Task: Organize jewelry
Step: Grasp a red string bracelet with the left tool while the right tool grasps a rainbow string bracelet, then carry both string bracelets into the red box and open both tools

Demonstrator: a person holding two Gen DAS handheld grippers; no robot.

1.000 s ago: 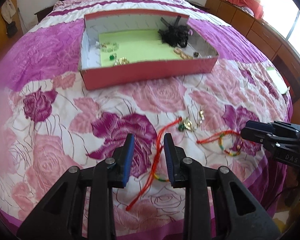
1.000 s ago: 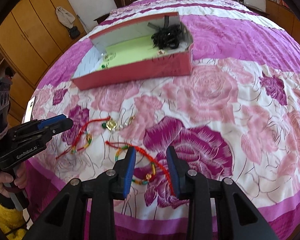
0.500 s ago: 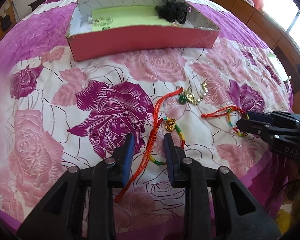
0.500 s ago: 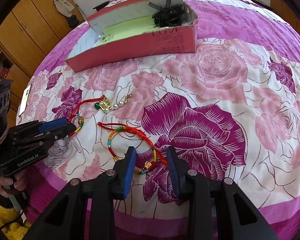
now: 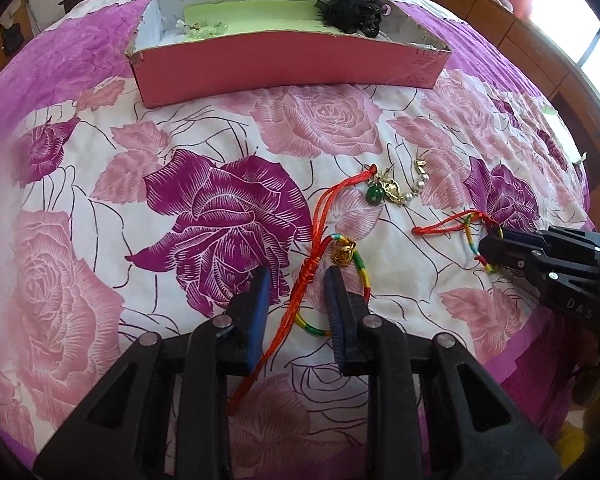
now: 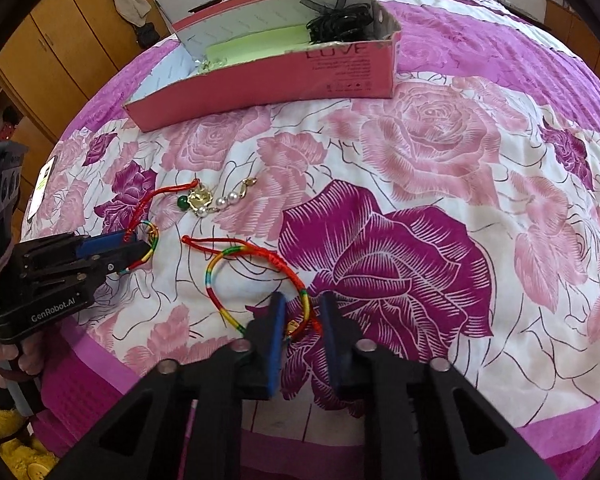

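Two red-cord bracelets with rainbow bands and gold charms lie on the flowered bedspread. My left gripper point(image 5: 296, 276) is open, its jaws astride the red cord of one bracelet point(image 5: 342, 248). My right gripper point(image 6: 302, 304) is open, its jaws astride the other bracelet point(image 6: 260, 256) near its gold charm. A pearl and gold piece with a green bead point(image 5: 396, 190) lies between them, also in the right wrist view point(image 6: 212, 200). The pink box point(image 5: 284, 60) stands beyond.
The pink box point(image 6: 300, 76) has a green liner, a black hair tie bundle point(image 5: 352, 12) at its right end and small green jewelry point(image 5: 200, 30) at its left. Wooden cabinets point(image 6: 52, 48) stand left of the bed; the bed edge is close below both grippers.
Both grippers have moved forward and down toward the bedspread. Each now has its jaws around a bracelet's cord. The jaws stay open.
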